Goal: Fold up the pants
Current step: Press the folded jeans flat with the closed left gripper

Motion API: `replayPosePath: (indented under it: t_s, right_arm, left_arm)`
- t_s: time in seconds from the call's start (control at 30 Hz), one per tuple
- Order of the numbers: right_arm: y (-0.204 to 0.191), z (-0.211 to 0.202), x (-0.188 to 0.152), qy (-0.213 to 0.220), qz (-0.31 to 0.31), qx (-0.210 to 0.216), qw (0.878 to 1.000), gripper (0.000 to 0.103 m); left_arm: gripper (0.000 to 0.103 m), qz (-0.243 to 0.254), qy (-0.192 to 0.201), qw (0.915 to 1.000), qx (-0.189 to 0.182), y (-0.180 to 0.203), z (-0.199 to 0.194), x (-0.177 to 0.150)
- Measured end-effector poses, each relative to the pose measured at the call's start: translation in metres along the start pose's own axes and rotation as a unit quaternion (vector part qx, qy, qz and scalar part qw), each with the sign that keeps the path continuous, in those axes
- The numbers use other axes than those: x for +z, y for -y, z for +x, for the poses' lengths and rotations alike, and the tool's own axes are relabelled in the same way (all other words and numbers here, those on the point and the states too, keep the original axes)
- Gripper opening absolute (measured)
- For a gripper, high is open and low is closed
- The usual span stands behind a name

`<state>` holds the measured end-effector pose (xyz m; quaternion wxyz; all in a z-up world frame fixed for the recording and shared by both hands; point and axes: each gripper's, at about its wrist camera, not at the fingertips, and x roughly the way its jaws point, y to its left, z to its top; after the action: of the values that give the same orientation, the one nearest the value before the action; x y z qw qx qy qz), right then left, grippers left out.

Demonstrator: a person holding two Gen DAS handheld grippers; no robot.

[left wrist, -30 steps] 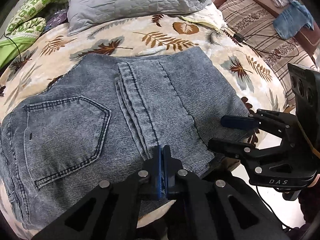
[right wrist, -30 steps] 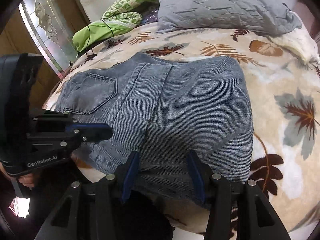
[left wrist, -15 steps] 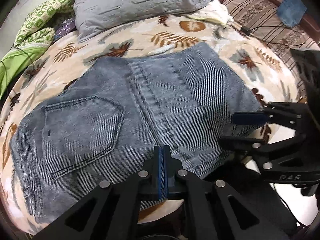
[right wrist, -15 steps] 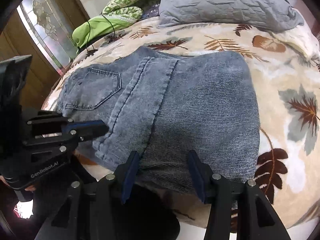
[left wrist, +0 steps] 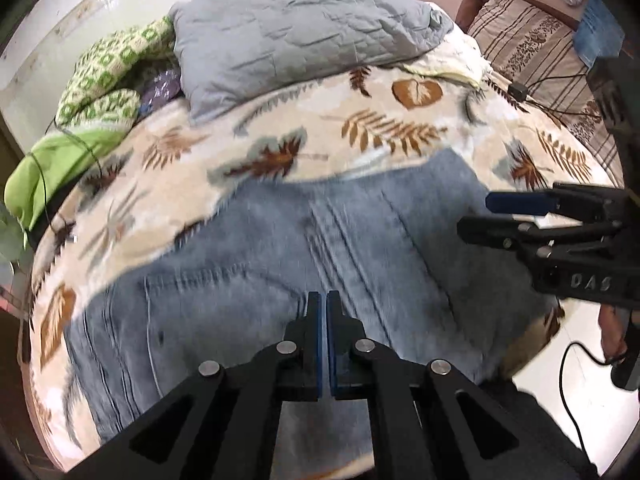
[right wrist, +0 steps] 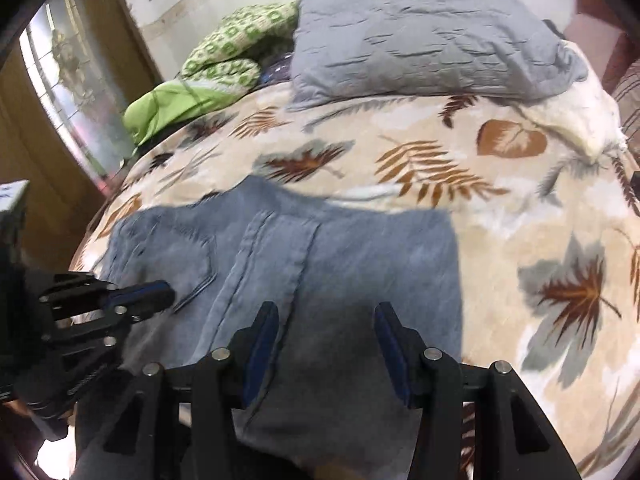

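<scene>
Pants (left wrist: 360, 248) of grey-blue denim lie folded on the bed (left wrist: 384, 120), spread across its near edge right below both of my grippers. My left gripper (left wrist: 324, 316) has its two blue pads pressed together with nothing between them, and it hangs just above the denim near the back pocket (left wrist: 192, 304). My right gripper (right wrist: 324, 332) stands with its jaws spread wide and empty, over the near edge of the folded cloth, just right of the stitched centre seam (right wrist: 276, 248). In the left wrist view the right gripper (left wrist: 516, 216) juts in from the right, above the edge of the pants by the bedside; in the right wrist view the left gripper (right wrist: 152, 296) reaches in from the left, with its tip over the pocket. Both pictures are smeared, so fine stitching is hard to read.

Beyond the pants the leaf-printed bedspread (right wrist: 480, 184) runs up to a grey quilted pillow (left wrist: 296, 28) at the head of the bed. Beside the pillow sits a green-and-white patterned blanket (left wrist: 108, 80), with a plain green cloth (left wrist: 52, 168) below it. To the right of the bed stands a striped cushion (left wrist: 532, 48) with black cables (left wrist: 540, 96) across it.
</scene>
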<state>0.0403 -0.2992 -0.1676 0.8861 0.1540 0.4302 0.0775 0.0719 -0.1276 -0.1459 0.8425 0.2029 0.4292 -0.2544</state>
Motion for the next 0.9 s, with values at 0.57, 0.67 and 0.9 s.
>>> replayPosePath:
  t_s: [0.57,0.67,0.9]
  right_arm:
    - [0.043,0.050,0.020,-0.023,0.058,-0.025,0.998,0.054]
    - [0.043,0.034,0.014,-0.013,0.070,-0.011,0.997,0.054]
    - [0.018,0.001,-0.018,-0.019,0.050,0.014,0.998,0.054]
  left_arm:
    - [0.002,-0.002,-0.059,0.9982,-0.005,0.024,0.079,0.046]
    - [0.002,-0.014,-0.057,0.9983,-0.009,0.018,0.066,0.039]
    - [0.034,-0.023,-0.040,0.9989,-0.007,-0.003,0.019,0.008]
